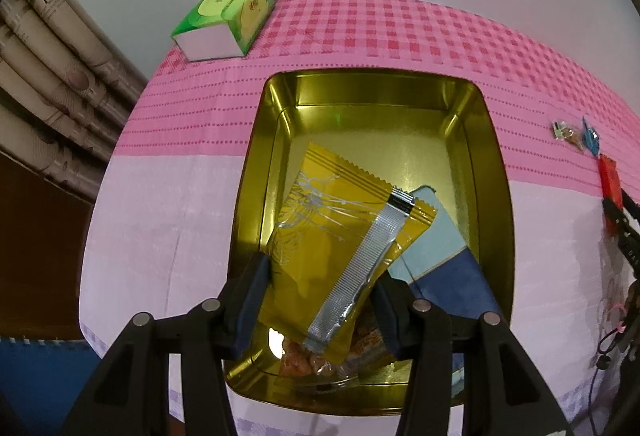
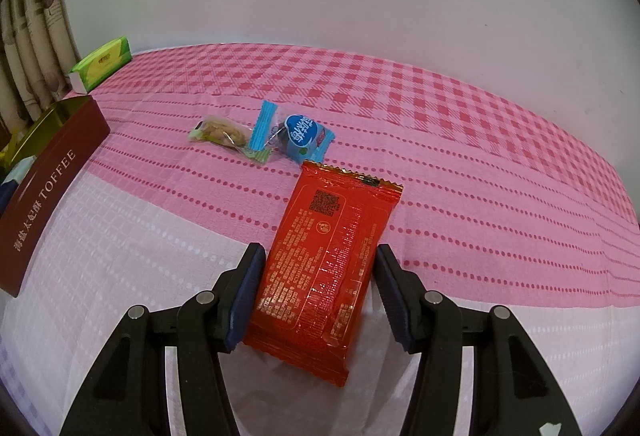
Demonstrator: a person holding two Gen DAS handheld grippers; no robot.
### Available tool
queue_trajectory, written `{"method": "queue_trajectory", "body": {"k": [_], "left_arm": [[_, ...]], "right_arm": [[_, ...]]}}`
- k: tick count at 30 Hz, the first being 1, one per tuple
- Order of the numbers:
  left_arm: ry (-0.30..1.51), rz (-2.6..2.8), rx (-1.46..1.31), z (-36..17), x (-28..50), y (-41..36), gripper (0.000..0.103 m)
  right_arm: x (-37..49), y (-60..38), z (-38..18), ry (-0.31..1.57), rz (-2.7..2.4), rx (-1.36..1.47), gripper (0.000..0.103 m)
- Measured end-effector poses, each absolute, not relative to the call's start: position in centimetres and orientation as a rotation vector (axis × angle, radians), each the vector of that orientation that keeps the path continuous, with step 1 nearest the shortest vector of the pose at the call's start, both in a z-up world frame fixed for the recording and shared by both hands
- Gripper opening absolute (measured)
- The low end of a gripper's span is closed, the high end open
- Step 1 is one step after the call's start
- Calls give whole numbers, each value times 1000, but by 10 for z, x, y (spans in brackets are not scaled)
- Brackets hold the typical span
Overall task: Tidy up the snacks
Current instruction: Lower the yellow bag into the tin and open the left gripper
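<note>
My left gripper (image 1: 322, 268) is shut on a yellow snack packet (image 1: 336, 232) with a silver seam, held tilted just above the open gold tin (image 1: 496, 171). Inside the tin lie a light and dark blue packet (image 1: 440, 236) and a clear bag of orange candies (image 1: 296, 360), both partly hidden under the yellow packet. My right gripper (image 2: 320, 252) is shut on a red snack packet (image 2: 320, 264), back side up, low over the white part of the tablecloth. The tin's dark red side marked TOFFEE (image 2: 52, 187) shows at the far left of the right wrist view.
A nut candy in clear wrap (image 2: 222, 131) and a blue-wrapped candy (image 2: 298, 137) lie on the pink checked cloth beyond the red packet. A green tissue box (image 1: 228, 15) stands at the table's back left by the wall. Patterned curtains (image 1: 48, 75) hang at the left.
</note>
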State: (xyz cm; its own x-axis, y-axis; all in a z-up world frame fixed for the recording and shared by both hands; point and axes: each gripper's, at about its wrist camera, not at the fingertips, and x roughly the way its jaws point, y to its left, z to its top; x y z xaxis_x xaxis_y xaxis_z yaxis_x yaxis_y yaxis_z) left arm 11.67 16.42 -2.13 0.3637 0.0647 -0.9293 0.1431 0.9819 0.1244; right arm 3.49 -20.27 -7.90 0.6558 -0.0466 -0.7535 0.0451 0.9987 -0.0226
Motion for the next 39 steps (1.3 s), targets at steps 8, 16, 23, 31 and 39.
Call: {"method": "queue_trajectory", "body": {"k": [8,16,23,31,39], "left_arm": [[1152,-26,257,-29,111,157,50],[1134,-21,236,-30,110,163,50],[1110,-10,247,-30,105,162,50],[1075,-9,270,-27,98,161,51],[1018,6,251,-13,82,164,51]], "right_arm": [[36,-201,-80,854,-61,1,52],[37,-201,-80,854,-84,12,52],[38,-200,-79,863,-103,19,52],[40,-199,-80,869,-121,26,51],[40,-199,-80,869,-135,34,51]]}}
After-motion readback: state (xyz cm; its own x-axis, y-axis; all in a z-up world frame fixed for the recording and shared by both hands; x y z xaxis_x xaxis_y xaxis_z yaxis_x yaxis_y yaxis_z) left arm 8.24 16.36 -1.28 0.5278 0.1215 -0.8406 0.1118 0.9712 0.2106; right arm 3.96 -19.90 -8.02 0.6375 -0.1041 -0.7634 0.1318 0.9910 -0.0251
